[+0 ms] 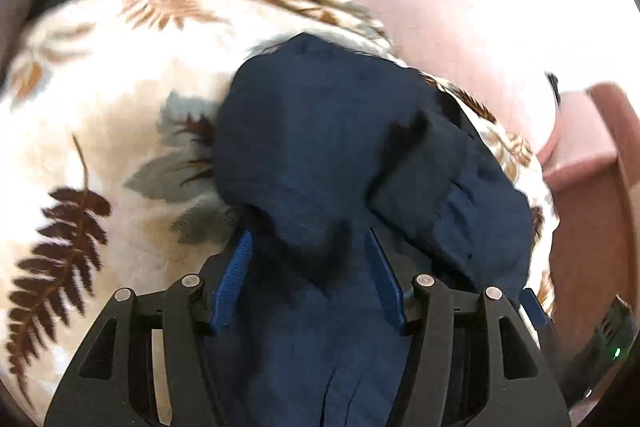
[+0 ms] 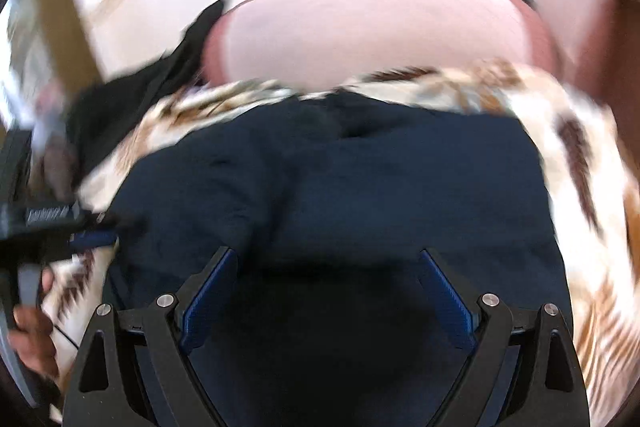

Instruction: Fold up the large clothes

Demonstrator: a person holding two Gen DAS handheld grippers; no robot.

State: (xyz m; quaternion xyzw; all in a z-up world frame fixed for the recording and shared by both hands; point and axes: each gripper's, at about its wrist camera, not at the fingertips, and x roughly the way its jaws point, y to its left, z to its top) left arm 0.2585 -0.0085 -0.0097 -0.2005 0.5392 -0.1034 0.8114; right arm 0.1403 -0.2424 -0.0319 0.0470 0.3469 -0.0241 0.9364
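No text, label, brand, number or sign can be read in either view. The only marking is a strip of pale print on the black body of the left gripper (image 2: 52, 217), at the left edge of the right wrist view, and it is too blurred to make out a single character.
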